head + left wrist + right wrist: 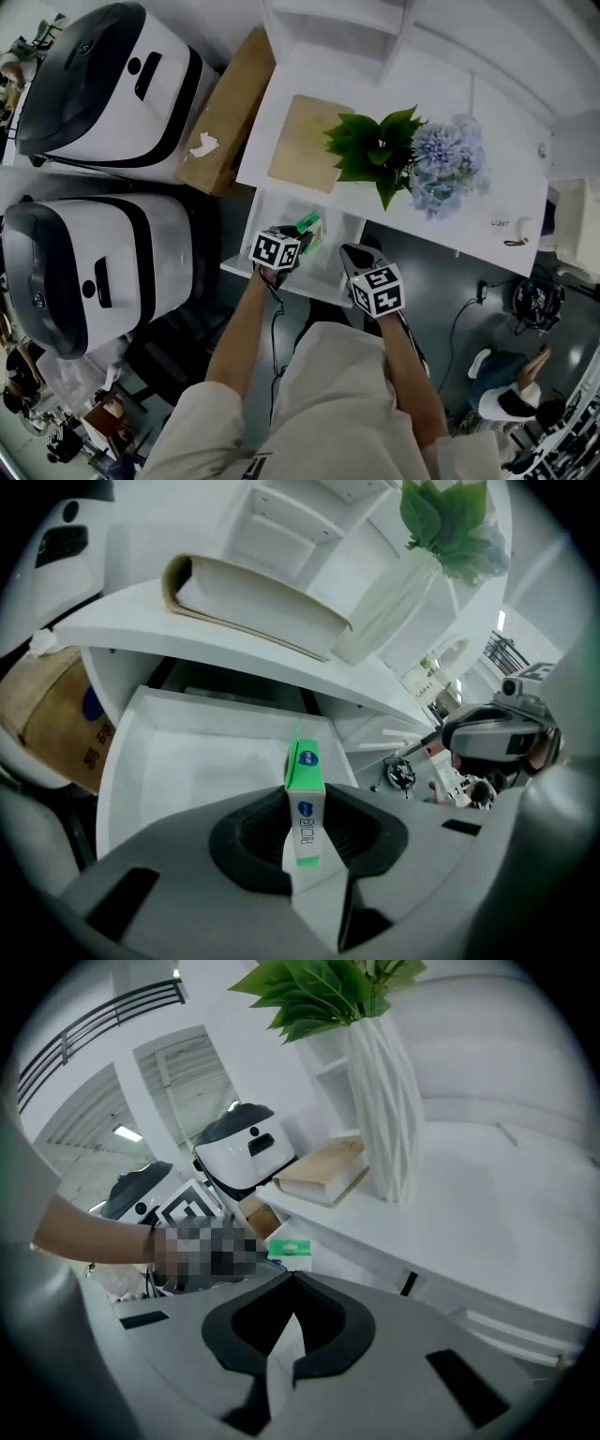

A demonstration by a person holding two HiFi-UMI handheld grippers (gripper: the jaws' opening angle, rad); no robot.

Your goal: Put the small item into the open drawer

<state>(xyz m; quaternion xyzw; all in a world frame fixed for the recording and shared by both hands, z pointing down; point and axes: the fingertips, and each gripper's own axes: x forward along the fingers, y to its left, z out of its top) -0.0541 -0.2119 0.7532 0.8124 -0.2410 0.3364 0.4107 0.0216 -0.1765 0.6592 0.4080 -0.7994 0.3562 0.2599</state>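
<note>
The left gripper (306, 850) is clamping a small green-and-white box (305, 771) upright between its jaws. It is holding the box over the open drawer (187, 761) beneath the desk's (103, 621) front edge, seemingly clear of the drawer floor, though that is hard to judge. The right gripper (286, 1340) is hovering near the drawer's right side, its jaws pressing together on nothing. A book (253, 597) is lying on the desk above.
</note>
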